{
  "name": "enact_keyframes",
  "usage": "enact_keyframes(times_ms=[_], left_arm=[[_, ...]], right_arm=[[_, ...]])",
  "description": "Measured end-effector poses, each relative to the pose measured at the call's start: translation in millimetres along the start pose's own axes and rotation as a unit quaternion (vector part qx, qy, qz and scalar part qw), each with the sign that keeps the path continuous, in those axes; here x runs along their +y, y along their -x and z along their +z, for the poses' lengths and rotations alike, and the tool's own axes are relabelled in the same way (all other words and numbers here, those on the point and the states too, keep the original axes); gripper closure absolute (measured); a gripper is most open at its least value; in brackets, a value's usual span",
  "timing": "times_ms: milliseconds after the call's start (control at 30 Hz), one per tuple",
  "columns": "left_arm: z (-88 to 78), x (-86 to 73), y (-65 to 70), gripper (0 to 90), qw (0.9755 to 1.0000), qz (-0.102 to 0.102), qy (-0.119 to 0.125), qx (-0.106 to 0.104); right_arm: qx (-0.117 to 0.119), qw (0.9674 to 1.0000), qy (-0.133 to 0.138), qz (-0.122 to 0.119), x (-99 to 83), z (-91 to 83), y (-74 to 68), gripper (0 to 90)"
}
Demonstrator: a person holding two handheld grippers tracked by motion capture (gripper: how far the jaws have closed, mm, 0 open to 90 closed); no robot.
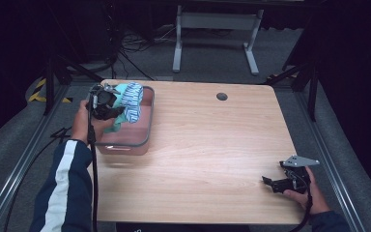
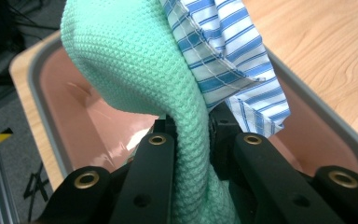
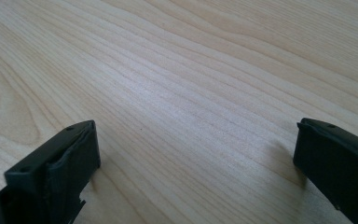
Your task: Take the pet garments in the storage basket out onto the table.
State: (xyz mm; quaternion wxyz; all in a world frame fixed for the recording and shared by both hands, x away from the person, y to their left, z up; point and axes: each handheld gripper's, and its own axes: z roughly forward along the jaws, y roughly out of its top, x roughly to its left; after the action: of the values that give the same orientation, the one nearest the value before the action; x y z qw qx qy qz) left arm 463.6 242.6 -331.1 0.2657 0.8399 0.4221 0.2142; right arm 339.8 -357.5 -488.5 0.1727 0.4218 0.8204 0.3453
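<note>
The counter (image 1: 212,145) is a pale wood-grain slab with rounded corners, bare but for a small dark grommet (image 1: 221,96) near its far edge. At the far left corner sits a tub (image 1: 142,140) — pinkish, translucent plastic with a grey rim, its long axis running from the near edge toward the far one. Held above it is a mint-green cloth (image 2: 135,60) of knobbly, waffle-like knit, with a thinner blue-and-white striped cloth (image 2: 240,56) draped against it. The left tongs (image 2: 193,135) are clamped on the green knit, which bulges up over them and hangs down between the jaws; whether the striped cloth is pinched too is hard to tell. The tub lies directly beneath this bundle, so a lift or a drop is the left hand's business. The right tongs (image 3: 193,154) rest near the counter's near right corner, jaws wide apart over bare wood — well away from the tub.
</note>
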Motion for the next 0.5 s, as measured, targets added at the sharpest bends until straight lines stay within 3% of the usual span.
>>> enact_keyframes(times_ms=[233,500], left_arm=[[-17.9,0.9,2.2,82.3,0.9994,0.001,0.036,0.001],[-38.2,10.8,15.8,82.4,0.9974,0.021,0.067,-0.014]], right_arm=[[0.000,1.0000,0.000,0.000,0.0,0.0,0.0,0.7],[0.000,1.0000,0.000,0.000,0.0,0.0,0.0,0.7]])
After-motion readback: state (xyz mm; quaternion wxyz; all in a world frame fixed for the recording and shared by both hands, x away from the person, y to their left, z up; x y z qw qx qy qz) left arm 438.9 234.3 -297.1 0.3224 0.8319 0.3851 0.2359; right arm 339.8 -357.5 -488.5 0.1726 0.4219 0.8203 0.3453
